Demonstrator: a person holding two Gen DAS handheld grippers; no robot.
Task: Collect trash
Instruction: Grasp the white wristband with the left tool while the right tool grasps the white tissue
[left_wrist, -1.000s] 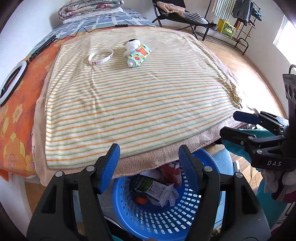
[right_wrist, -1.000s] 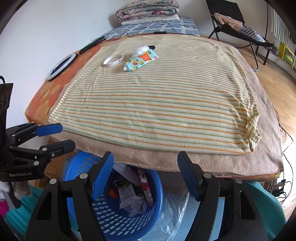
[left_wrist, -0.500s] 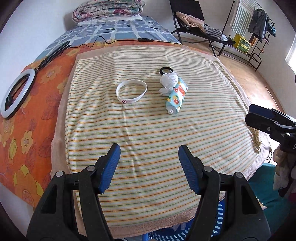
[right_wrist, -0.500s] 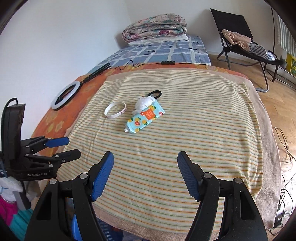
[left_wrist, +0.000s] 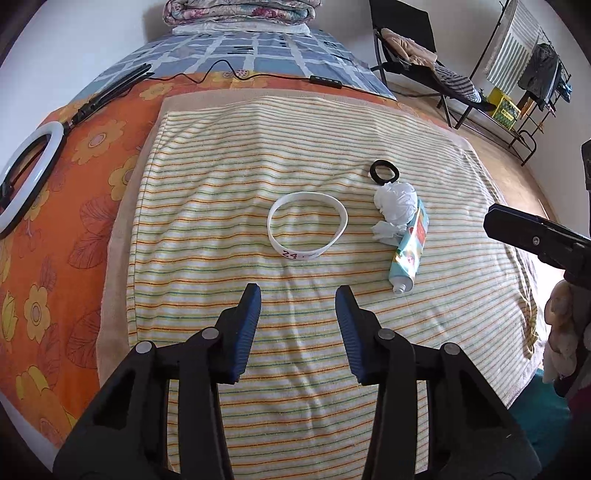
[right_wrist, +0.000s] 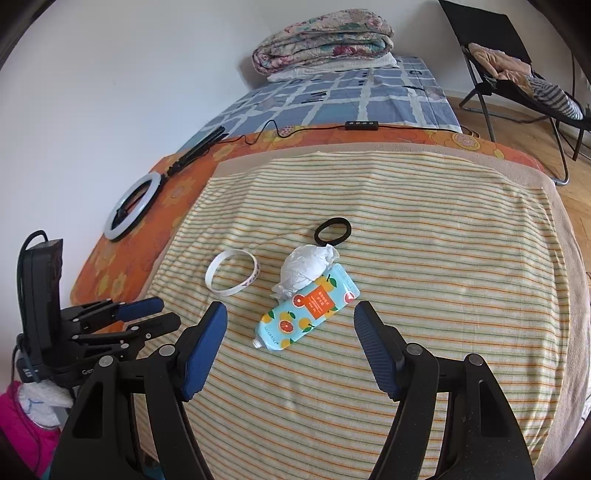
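Nearest the cameras, both claws are hovering over the striped towel (right_wrist: 424, 236) that is covering the bed. The left claw (left_wrist: 297, 295) is narrowing its jaws at this moment with nothing between them, only bare towel showing in the gap. The right claw (right_wrist: 290, 314) is standing spread wide and empty, with the squeezed tube (right_wrist: 308, 308) lying just beyond its tips.

Farther on, a crumpled tissue (right_wrist: 308, 266) is resting against the tube's far end, a white wristband (left_wrist: 307, 225) is lying near it on the side toward the wall, and a black hair tie (right_wrist: 331, 230) is sitting just beyond the tissue.

By my reading, nothing here is collected yet: tube and tissue are both waiting on the towel.

The left wrist view is showing the "24" on the wristband and a clothes rack (left_wrist: 532, 74); the right wrist view is showing the tube's fruit print and the left claw side-on.
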